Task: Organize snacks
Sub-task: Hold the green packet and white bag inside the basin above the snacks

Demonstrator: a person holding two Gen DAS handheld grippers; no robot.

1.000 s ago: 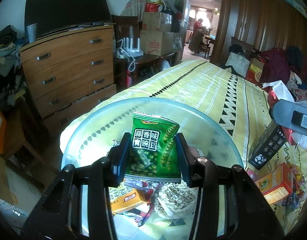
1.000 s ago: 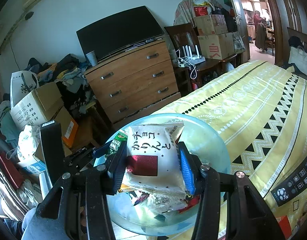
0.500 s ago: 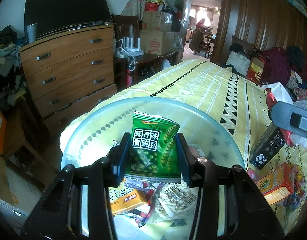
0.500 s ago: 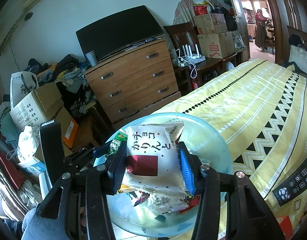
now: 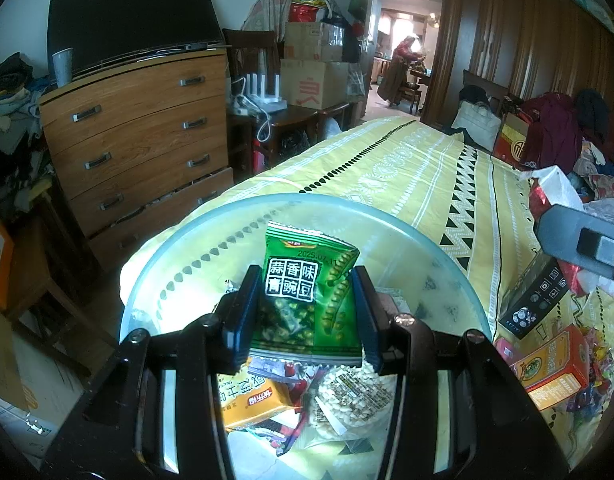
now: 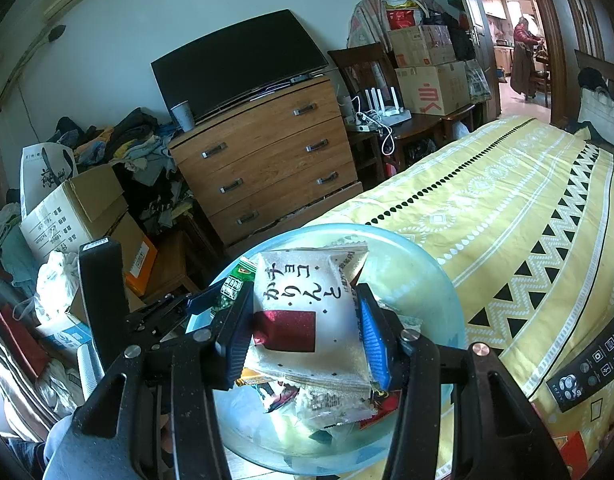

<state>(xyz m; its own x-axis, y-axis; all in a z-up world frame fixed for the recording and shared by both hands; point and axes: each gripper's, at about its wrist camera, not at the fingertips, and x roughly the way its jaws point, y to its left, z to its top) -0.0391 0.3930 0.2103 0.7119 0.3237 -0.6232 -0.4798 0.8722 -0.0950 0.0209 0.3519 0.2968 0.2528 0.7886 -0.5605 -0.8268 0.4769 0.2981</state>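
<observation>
My left gripper (image 5: 305,312) is shut on a green pea snack packet (image 5: 307,292) and holds it upright over a clear glass bowl (image 5: 211,232). The bowl holds an orange packet (image 5: 253,396), a round rice cracker pack (image 5: 353,398) and other wrappers. My right gripper (image 6: 305,332) is shut on a white snack packet with a dark red square (image 6: 307,312), held over the same bowl (image 6: 427,264). The left gripper (image 6: 211,300) with its green packet shows just left of it in the right wrist view.
The bowl sits at the corner of a bed with a yellow patterned cover (image 5: 427,176). On the bed to the right lie a black box (image 5: 535,296), an orange box (image 5: 555,364) and loose candies. A wooden dresser (image 5: 135,140) stands beyond the bed's edge.
</observation>
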